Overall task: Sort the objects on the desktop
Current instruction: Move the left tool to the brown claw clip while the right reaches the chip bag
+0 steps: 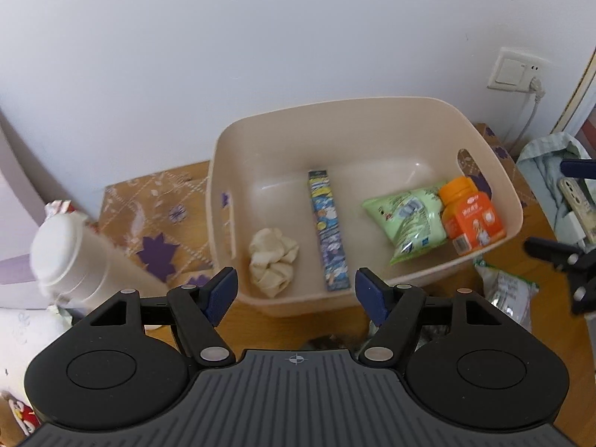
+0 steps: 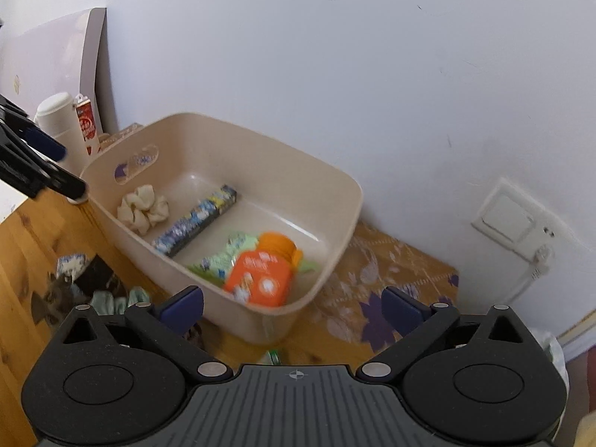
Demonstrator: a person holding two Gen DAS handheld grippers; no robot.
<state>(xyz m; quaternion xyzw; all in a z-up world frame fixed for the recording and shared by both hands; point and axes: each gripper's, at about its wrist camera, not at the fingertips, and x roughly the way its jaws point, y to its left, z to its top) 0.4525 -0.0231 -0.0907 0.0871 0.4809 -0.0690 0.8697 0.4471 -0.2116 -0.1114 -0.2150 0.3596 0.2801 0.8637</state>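
- Left gripper (image 1: 296,292), black-framed with blue pads: jaws spread wide, nothing between them; it hovers just in front of the near wall of the bin.
- Right gripper (image 2: 292,307), same build: jaws released and empty, positioned at the near corner of the bin.
- Beige rectangular plastic bin (image 1: 327,111): stands on the wooden desk (image 2: 26,246) against the white wall, with an oval handle cut-out in each end wall.
- Bin contents, all lying on its floor:
  - Cream crumpled fabric scrunchie (image 1: 273,262), beside the left end wall.
  - Long narrow blue printed box (image 1: 327,230), lying flat near the middle.
  - Pale green plastic snack pouch (image 1: 409,219), toward the right end.
  - Orange plastic bottle with orange cap (image 1: 470,214), on its side, touching the pouch.
- White cylindrical lidded container (image 1: 70,257): stands on the desk left of the bin, apart from it.
- Silver foil packet (image 1: 510,294): lies on the desk outside the bin's right near corner.
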